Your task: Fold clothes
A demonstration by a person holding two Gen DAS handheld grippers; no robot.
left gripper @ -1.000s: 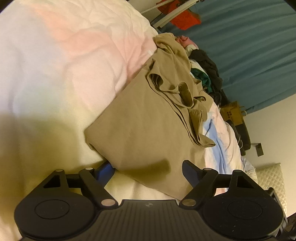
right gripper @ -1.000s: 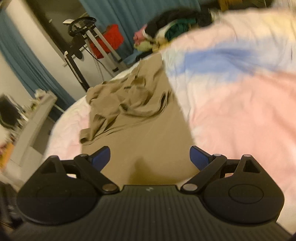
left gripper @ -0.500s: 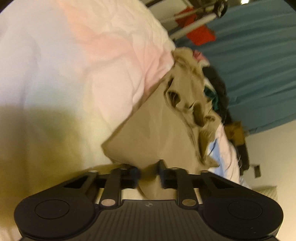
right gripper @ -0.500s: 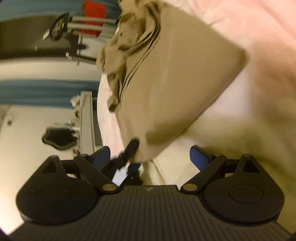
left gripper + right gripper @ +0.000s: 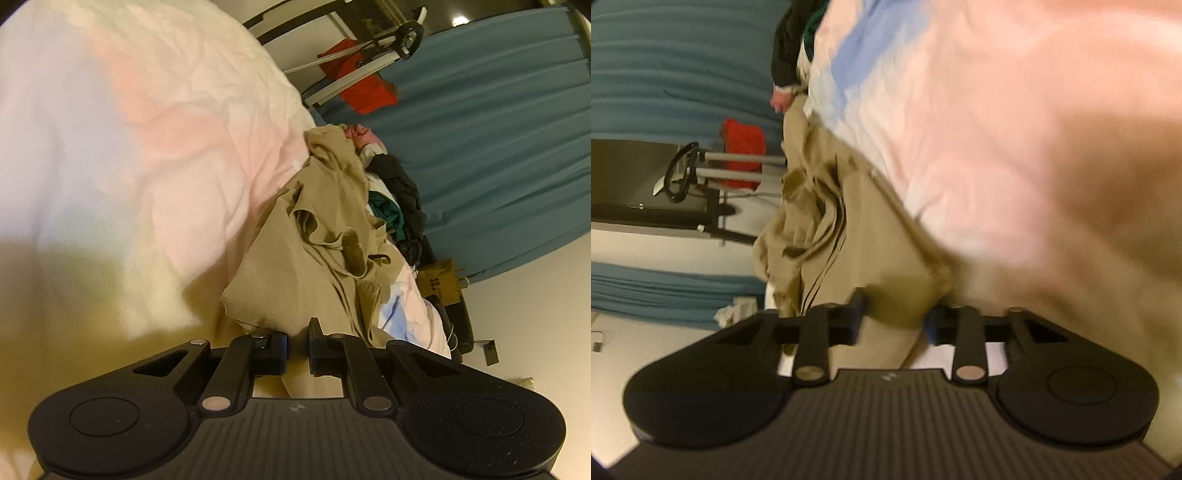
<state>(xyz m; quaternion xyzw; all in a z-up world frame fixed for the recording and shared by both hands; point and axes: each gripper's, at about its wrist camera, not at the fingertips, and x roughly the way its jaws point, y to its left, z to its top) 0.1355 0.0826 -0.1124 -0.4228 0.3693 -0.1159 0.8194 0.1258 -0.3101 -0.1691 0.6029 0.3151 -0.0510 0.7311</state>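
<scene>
I'm over a bed with a pink, white and blue comforter (image 5: 155, 155), teal curtains (image 5: 498, 147) behind. My left gripper (image 5: 297, 347) has its jaws nearly together, pinching the near edge of the tan garment (image 5: 310, 266). My right gripper (image 5: 895, 317) is closing, jaws partly apart with a corner of the same tan garment (image 5: 849, 229) between them; the blur hides whether the pads press it. The garment lies along the comforter, bunched farther out, toward a pile of dark clothes (image 5: 399, 184).
</scene>
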